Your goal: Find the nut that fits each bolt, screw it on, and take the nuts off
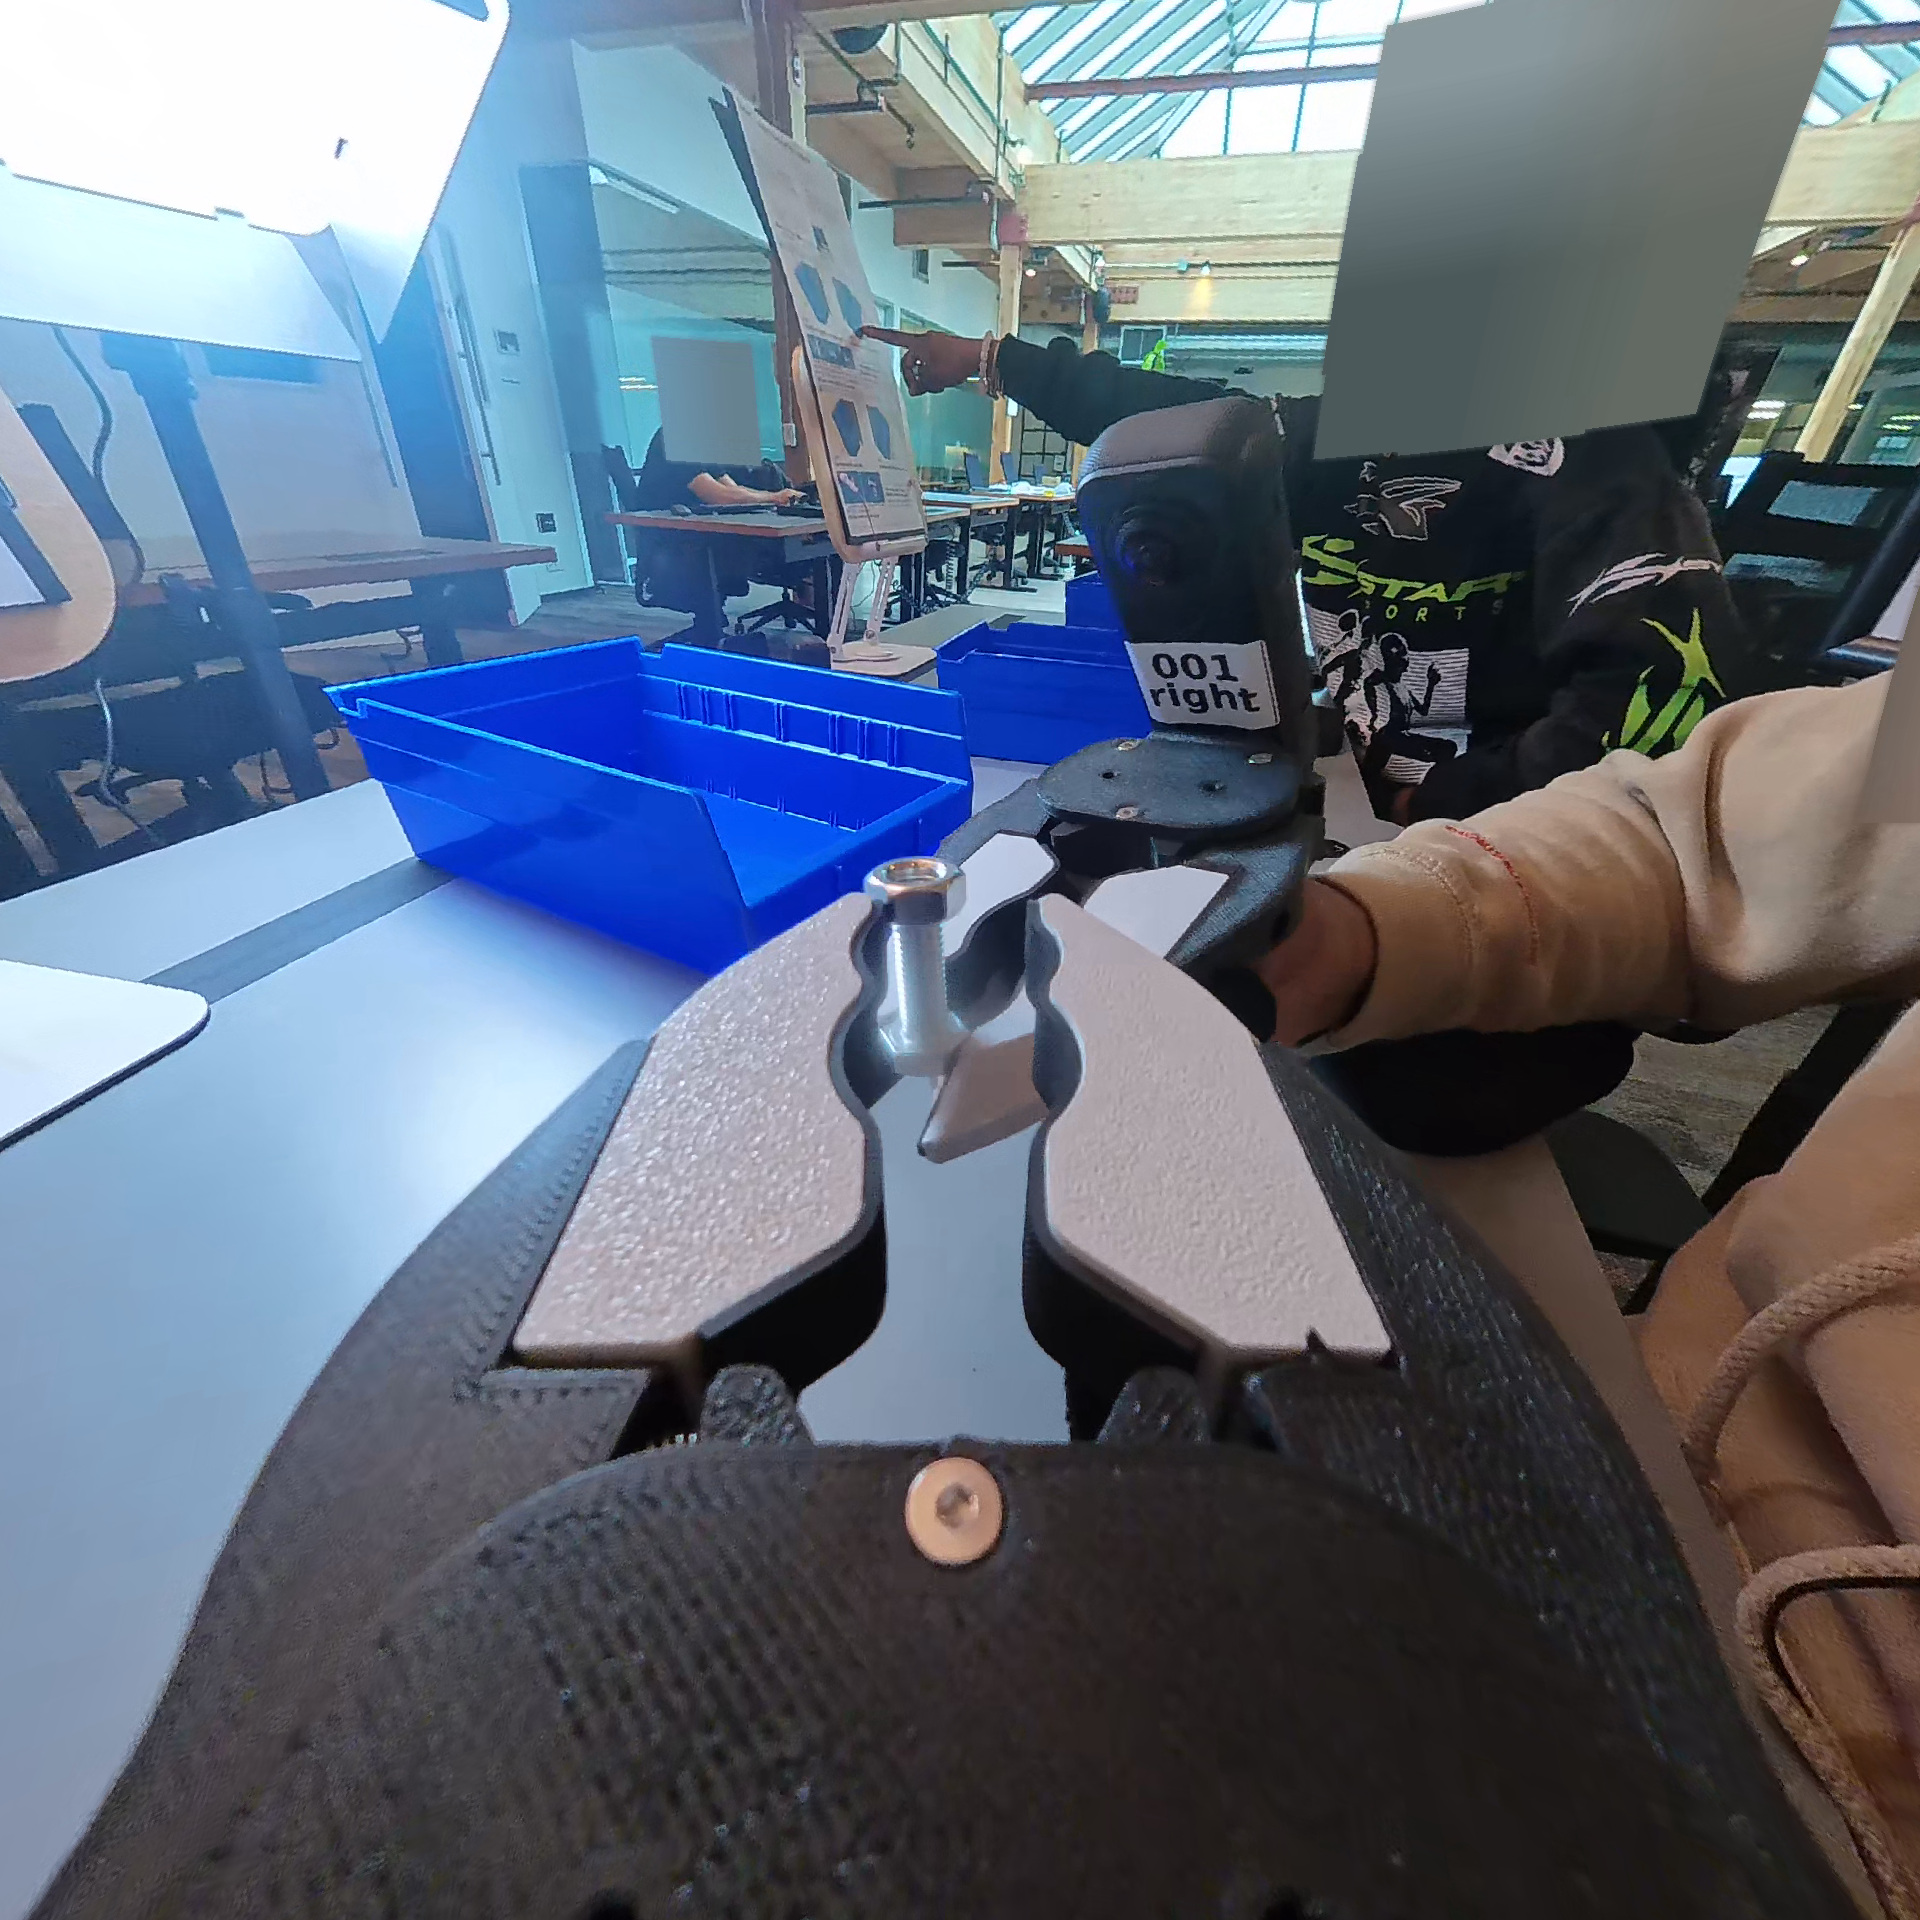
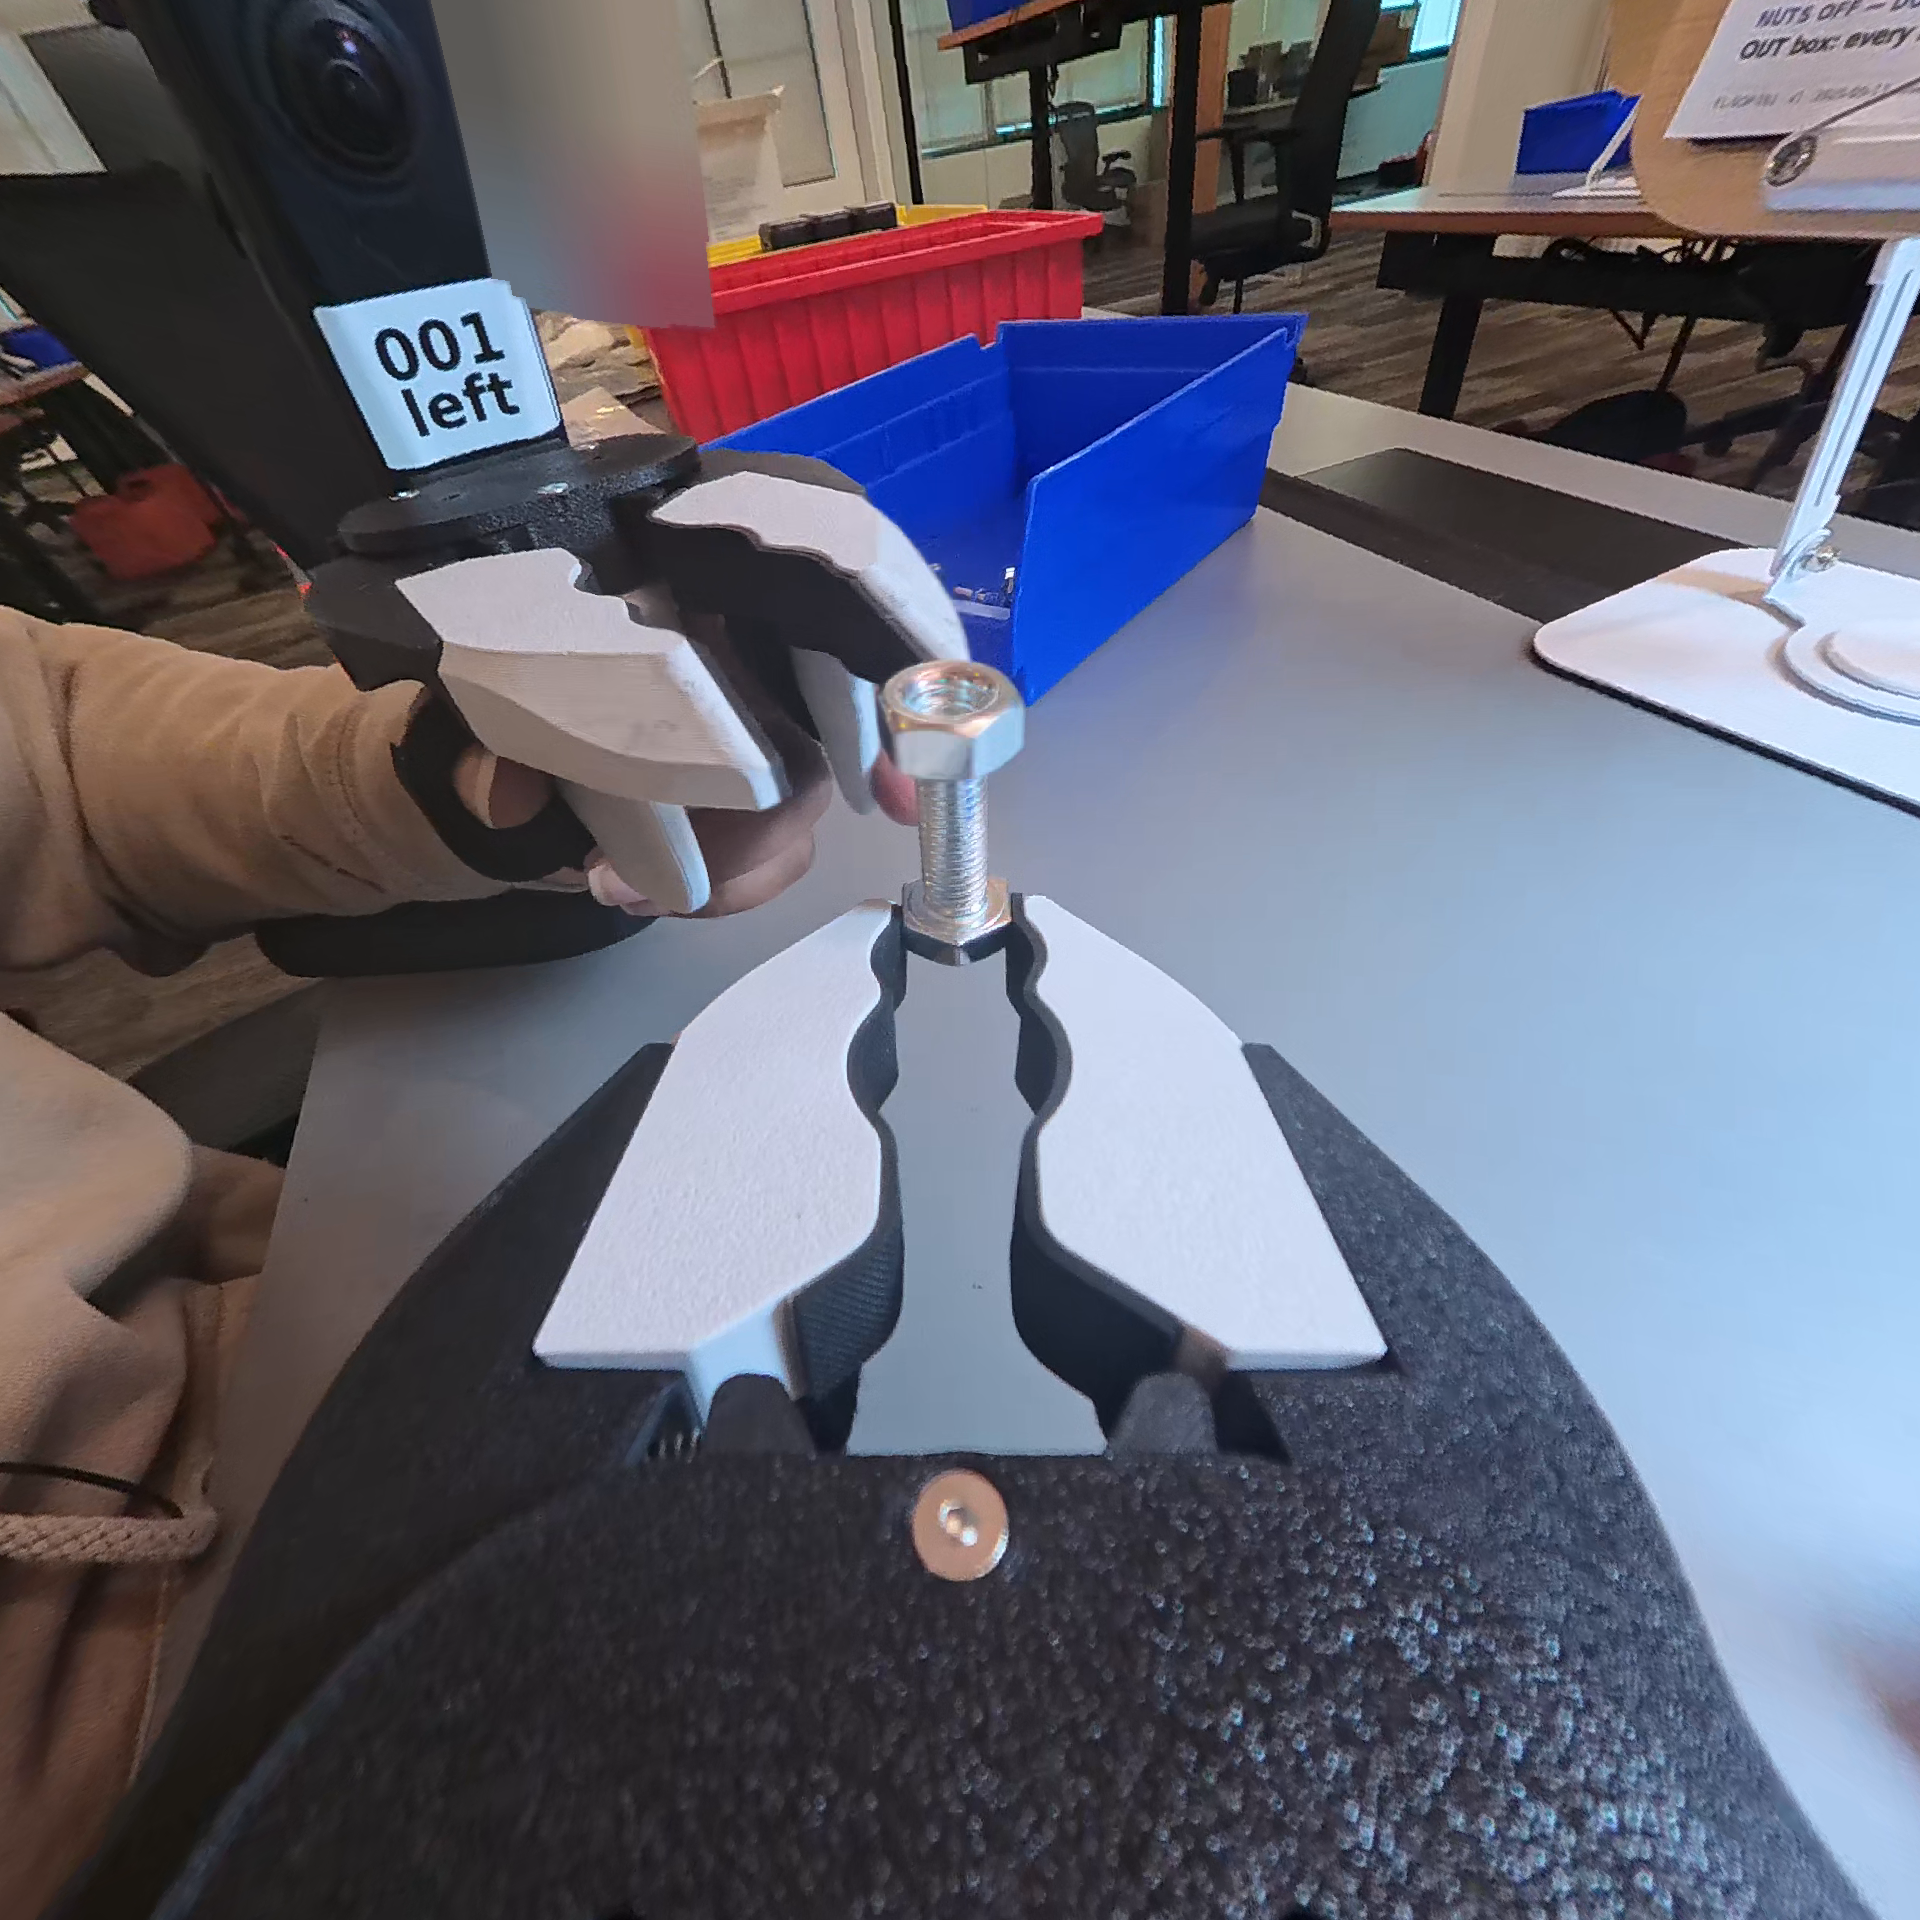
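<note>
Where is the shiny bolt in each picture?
Left wrist view: the bolt stands in the middle, just beyond the left gripper's tips.
Right wrist view: the bolt stands upright at centre, its head pinched by the right gripper.
Shared landmark: the blue bin behind it.

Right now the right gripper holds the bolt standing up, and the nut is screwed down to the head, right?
Not quite. The right gripper does hold the bolt upright, but the nut sits at the bolt's top end, far from the head, as the right wrist view shows.
</note>
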Tool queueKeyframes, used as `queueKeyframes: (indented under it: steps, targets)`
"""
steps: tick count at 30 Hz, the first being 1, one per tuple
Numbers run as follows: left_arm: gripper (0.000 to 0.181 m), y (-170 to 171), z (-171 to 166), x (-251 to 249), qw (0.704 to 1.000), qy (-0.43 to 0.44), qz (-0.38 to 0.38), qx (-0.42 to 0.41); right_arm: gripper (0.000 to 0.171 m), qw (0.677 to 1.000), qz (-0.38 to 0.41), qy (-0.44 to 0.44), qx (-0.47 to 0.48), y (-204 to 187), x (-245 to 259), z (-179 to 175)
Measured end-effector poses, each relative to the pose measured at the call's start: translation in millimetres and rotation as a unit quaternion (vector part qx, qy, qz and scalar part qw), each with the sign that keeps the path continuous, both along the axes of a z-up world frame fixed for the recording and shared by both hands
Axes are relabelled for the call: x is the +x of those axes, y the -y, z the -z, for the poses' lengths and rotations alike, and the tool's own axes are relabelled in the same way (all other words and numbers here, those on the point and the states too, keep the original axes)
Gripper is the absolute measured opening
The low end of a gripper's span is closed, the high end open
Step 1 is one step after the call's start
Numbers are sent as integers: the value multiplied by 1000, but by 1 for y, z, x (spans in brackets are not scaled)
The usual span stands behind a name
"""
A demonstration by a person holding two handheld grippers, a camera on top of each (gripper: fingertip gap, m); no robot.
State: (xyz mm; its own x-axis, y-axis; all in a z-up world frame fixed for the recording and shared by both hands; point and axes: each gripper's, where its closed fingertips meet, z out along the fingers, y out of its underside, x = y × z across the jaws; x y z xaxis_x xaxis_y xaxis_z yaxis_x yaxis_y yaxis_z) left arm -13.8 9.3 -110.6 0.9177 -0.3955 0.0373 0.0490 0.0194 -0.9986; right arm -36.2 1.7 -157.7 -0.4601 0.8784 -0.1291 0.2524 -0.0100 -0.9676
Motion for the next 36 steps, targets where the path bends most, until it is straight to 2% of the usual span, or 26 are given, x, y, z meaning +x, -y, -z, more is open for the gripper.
queueKeyframes:
  steps: [3,13,20,29,36]
  targets:
    - [21,2,-2,1,1000,-1,5,4,18,1000,10,-3,-6,-7,-1,-3]
    - [30,-2,2,-2,1000,4,-2,-6,18,1000,-2,-3,-2,1,0,-1]
    - [23,1,-3,-2,1000,-2,-3,6,18,1000,12,-5,-4,-8,-1,-4]
    - [29,-2,2,-2,1000,0,-2,-4,18,1000,-16,5,22,10,1,7]
    - [20,-2,5,-1,1000,-2,-2,-14,18,1000,-13,0,28,10,1,7]
